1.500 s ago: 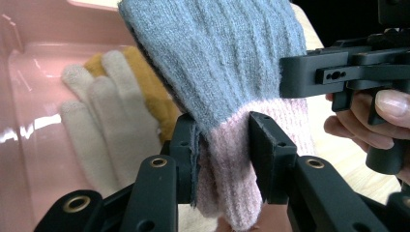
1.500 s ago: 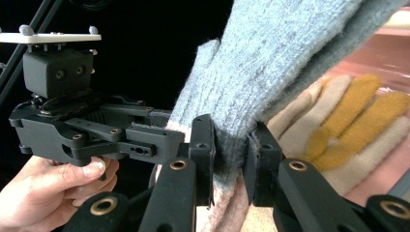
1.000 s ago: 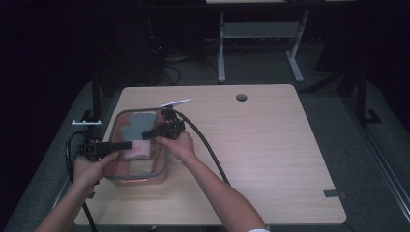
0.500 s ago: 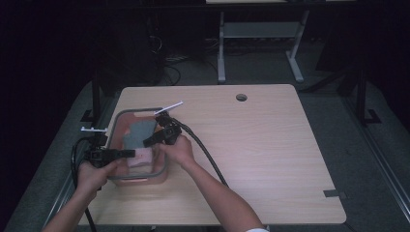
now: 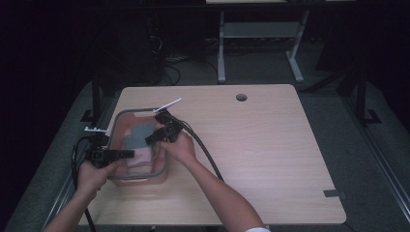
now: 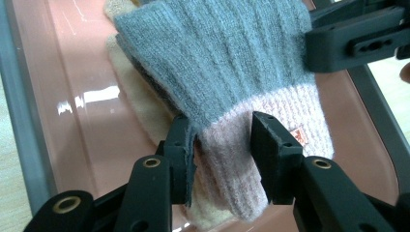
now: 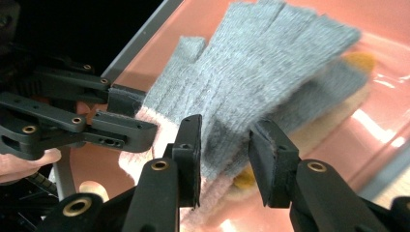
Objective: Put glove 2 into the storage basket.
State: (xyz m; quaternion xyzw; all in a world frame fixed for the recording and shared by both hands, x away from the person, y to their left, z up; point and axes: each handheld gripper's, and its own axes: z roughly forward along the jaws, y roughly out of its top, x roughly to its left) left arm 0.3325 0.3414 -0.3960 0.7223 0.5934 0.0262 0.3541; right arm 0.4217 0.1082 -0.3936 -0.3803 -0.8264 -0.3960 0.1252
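My left gripper (image 6: 220,150) and my right gripper (image 7: 225,154) are matt black plastic, the jaws slightly grainy, with small brass-coloured metal eyelets at the joints. Between them lies a grey glove (image 6: 217,58) of soft ribbed knit, woolly and fuzzy, with a pale pink cuff (image 6: 251,140) of finer, bumpier stitch and a little woven label. Under it I see a cream glove (image 6: 140,108), fleecy and matt. Both rest in a pink tray (image 6: 82,111) of smooth, glossy plastic that throws back bright glints; its grey rim (image 6: 21,125) looks duller and rubbery. The worktop (image 5: 270,145) is light wood-grain laminate, smooth with a low sheen.
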